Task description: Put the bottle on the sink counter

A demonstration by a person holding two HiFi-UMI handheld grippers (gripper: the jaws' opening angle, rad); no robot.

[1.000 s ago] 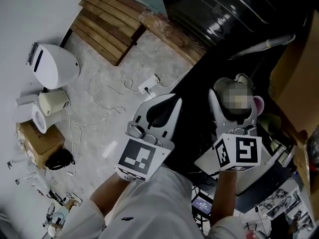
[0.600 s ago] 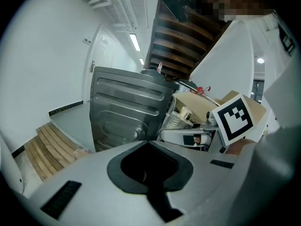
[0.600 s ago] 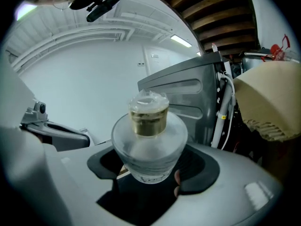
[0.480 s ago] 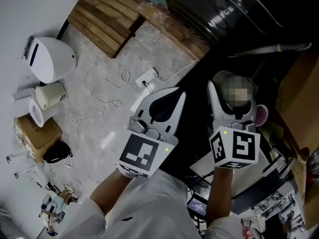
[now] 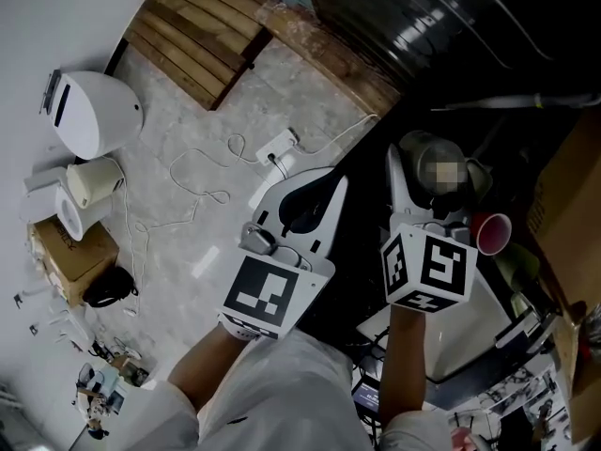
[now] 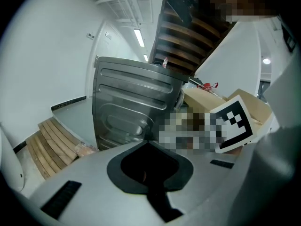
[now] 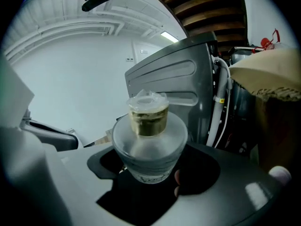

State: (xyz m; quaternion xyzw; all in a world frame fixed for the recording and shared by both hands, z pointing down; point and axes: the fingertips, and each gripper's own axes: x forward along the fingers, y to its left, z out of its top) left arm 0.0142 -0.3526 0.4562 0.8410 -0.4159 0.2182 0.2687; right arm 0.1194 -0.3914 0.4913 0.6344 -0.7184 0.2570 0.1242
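Right gripper: clamped on the bottle; the jaws press its frosted body, and the gold neck and clear cap point away from me.
Left gripper: jaws together, nothing between them.
Bottle: carried in the right gripper's jaws, not set down.
Change: since half a second ago my right gripper has slid slightly toward the left one. The red cup just to its right now shows its whole open mouth. The left gripper has barely shifted.
Ahead: a grey ribbed metal panel stands beyond both grippers, apart from the bottle's cap.
Right edge: a cardboard wall stands near the right gripper's right side, with the red cup between them.
Left room: pale floor lies open to the left of the left gripper, crossed by a thin white cable.
Far left: wooden slats ahead-left and a white rounded device, both well apart from the left gripper.
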